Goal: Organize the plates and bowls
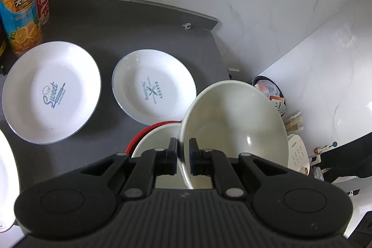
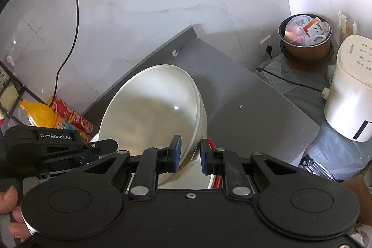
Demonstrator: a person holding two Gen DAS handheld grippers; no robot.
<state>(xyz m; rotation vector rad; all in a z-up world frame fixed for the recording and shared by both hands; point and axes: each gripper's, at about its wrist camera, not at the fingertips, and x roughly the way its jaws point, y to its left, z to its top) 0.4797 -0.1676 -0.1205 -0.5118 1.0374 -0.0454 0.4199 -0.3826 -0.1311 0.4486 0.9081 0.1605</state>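
At the centre of the left wrist view the left tool [image 1: 182, 156] pinches the rim of a tilted cream bowl [image 1: 234, 122], held above a red-edged bowl [image 1: 155, 141] that the tool largely hides. Left of it on the dark desk [image 1: 121, 22] lie plates reading "Sweet" [image 1: 52, 92] and "BAKERY" [image 1: 153, 90]. In the right wrist view, the right tool [image 2: 190, 153] stands spread around that bowl's rim; "GenRobot.AI" shows at left.

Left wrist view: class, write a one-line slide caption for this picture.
Left tool pinches the rim of a tilted cream bowl above a red-rimmed bowl, two printed plates behind on the dark counter.
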